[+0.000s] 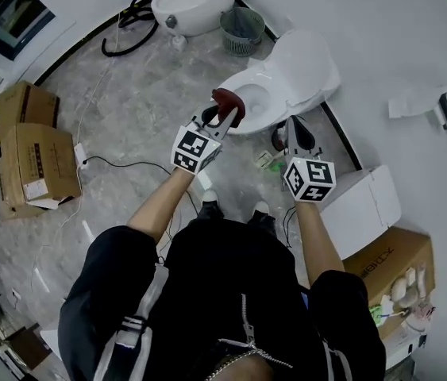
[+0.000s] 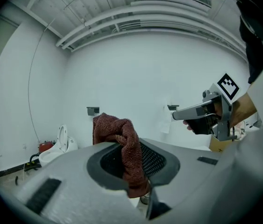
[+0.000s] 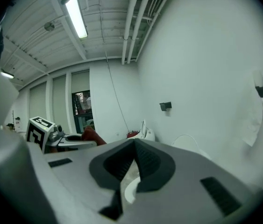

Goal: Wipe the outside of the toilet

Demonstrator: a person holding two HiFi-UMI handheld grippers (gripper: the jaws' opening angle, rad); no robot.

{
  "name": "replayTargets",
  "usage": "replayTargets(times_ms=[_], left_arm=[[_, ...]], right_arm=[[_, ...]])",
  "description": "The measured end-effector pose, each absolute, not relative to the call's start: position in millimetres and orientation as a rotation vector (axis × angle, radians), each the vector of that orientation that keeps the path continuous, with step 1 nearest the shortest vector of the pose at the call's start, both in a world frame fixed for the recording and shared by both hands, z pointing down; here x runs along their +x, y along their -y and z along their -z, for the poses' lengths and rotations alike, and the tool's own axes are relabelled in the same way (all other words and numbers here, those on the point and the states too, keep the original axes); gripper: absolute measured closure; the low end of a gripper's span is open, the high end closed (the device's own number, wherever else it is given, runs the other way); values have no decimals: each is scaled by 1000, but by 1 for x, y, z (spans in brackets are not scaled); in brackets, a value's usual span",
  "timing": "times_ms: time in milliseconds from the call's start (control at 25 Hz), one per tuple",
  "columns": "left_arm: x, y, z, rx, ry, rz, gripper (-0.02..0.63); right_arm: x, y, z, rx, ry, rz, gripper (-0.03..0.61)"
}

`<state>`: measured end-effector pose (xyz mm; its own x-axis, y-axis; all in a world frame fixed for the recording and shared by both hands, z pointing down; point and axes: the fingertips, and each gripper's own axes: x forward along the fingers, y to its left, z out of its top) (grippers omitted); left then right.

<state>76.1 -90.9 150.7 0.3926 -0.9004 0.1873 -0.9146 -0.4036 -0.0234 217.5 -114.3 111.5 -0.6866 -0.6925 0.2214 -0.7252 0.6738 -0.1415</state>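
The white toilet (image 1: pixel 267 94) stands against the wall with its lid (image 1: pixel 306 63) raised. My left gripper (image 1: pixel 225 111) hovers over the near rim of the bowl, shut on a reddish-brown cloth (image 1: pixel 231 101). In the left gripper view the cloth (image 2: pixel 118 133) bunches up out of the closed jaws of the left gripper (image 2: pixel 131 160). My right gripper (image 1: pixel 294 127) is held to the right of the bowl, over the floor by the toilet's base, shut with nothing in it. In the right gripper view its jaws meet at the tips of the right gripper (image 3: pixel 133 144).
A second toilet (image 1: pixel 195 2) stands at the back with a black hose (image 1: pixel 128 30) and a mesh bin (image 1: pixel 243 30) beside it. Cardboard boxes (image 1: pixel 32 153) lie at the left. A white box (image 1: pixel 370 201) and another carton (image 1: pixel 390 264) sit at the right. Cables (image 1: pixel 120 163) cross the floor.
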Motion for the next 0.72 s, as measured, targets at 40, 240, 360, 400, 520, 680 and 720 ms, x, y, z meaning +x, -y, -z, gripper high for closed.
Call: replayTargets(times_ms=[40,240,360,400,520,680,720], left_arm=[[72,92,-148,2570,1654,-257,549],[58,100,-132,2665,1575,-241,549],[52,99,-124,2711,1540,-236,549],[52,96,-122,2719,1535,-231,549],[50,93,-119,2735,1527,-224,549],[48,91,-120,2737,1521,-225,549],[48,91,-121,2734,1519,-222,549]], right_arm=[[212,112,-110,1185,2732,-311,577],[193,104,-99,1304,2702,-234,578],[186,97,-95,1374,2678,-202,578],[185,95,-94,1386,2670,-198,578],[185,92,-95,1414,2648,-187,578],[190,90,-95,1439,2630,-182,578],[192,90,-96,1440,2627,-183,578]])
